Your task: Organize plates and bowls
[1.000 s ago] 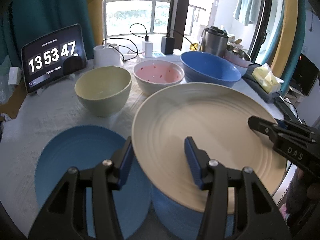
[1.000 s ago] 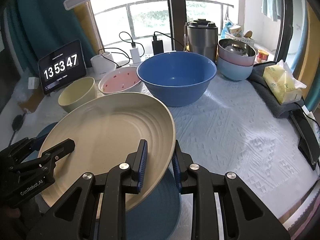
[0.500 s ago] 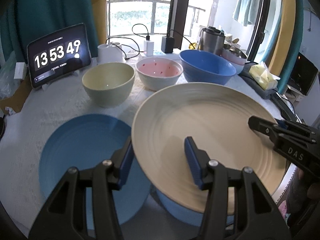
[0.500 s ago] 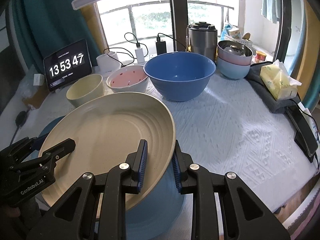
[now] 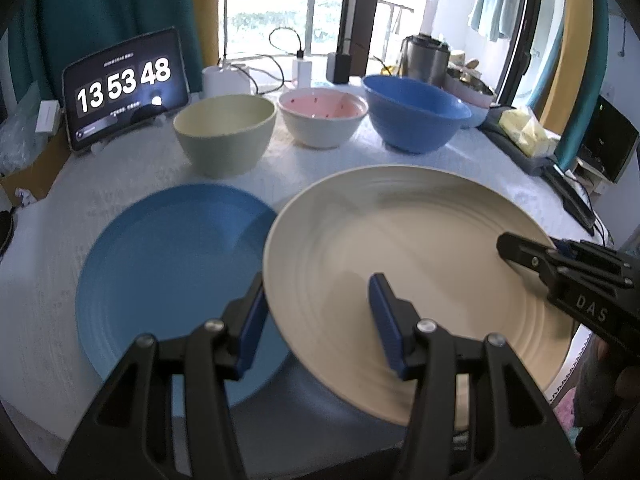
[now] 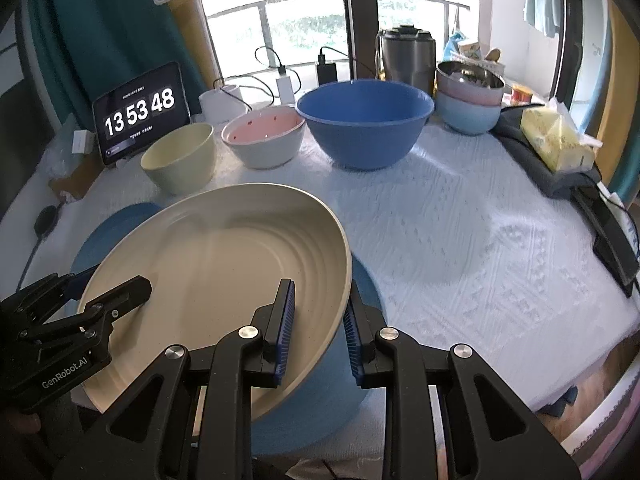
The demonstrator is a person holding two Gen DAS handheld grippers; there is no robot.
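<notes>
While both grippers, left [image 5: 316, 316] and right [image 6: 318, 330], pinch opposite rims of the cream plate [image 5: 400, 264], the blue plate [image 5: 168, 276] lies just to its left.

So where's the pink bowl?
In both views the pink bowl sits at the table's far side, between the cream bowl and the big blue bowl.

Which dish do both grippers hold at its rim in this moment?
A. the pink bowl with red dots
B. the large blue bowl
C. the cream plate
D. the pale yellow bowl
C: the left gripper and the right gripper each have their fingers on either side of the rim of the cream plate, while the bowls stand untouched at the back.
</notes>
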